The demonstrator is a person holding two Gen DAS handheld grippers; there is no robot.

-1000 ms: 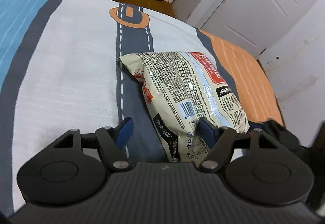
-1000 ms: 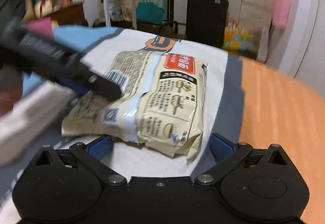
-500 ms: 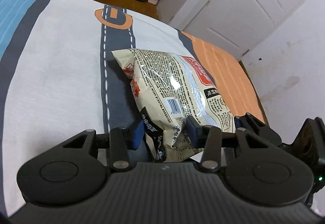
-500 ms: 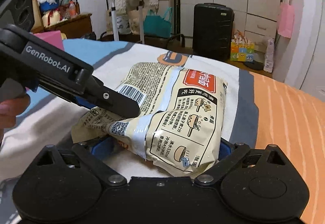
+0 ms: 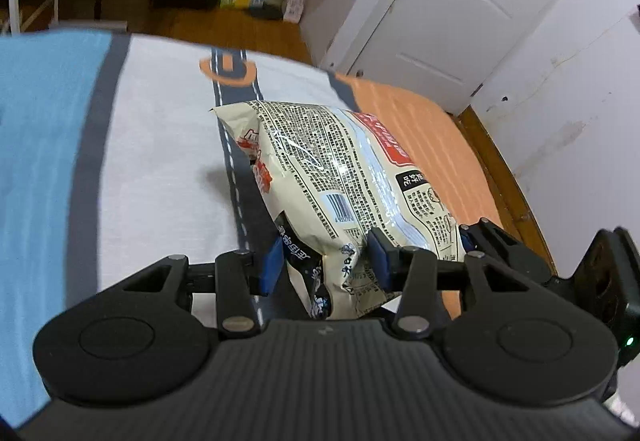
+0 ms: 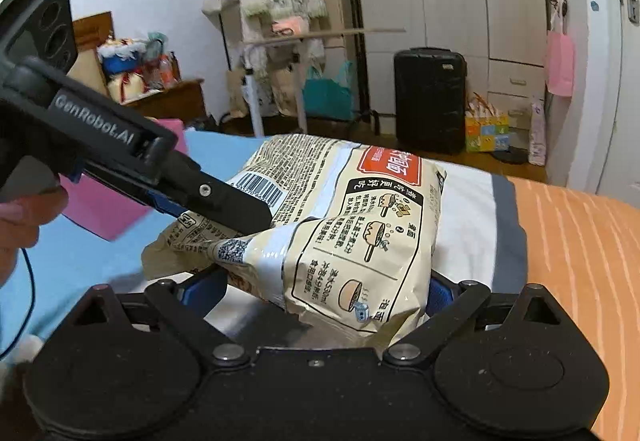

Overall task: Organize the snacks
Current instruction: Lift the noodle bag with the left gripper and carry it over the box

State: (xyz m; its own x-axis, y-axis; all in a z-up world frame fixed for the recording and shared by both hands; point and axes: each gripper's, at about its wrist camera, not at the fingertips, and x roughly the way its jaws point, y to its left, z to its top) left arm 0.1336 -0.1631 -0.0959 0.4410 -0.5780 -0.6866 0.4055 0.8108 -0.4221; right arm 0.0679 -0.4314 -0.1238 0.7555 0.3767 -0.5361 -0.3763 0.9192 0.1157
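Note:
A cream snack bag (image 5: 340, 177) with black print and a red label hangs tilted above the bedspread (image 5: 160, 161). My left gripper (image 5: 325, 259) is shut on the bag's near corner, its blue pads pinching the crumpled foil. In the right wrist view the bag (image 6: 360, 233) fills the middle, and the left gripper's upper finger (image 6: 224, 201) lies across its left end. My right gripper (image 6: 320, 293) straddles the bag's near end with its jaws wide and closing, a blue pad against each side. One right finger (image 5: 492, 241) shows at the bag's right edge.
The bedspread has blue, white and orange bands with a grey road print. A pink box (image 6: 100, 209) sits on the blue part at the left. A hand (image 6: 20, 217) holds the left gripper. Beyond the bed stand a black suitcase (image 6: 430, 101), a clothes rack and a white door (image 5: 440, 13).
The left gripper's jaws closed on the bag's corner. Both grippers rose and the bag came up off the bedspread. The right jaws narrowed slightly around the bag's end.

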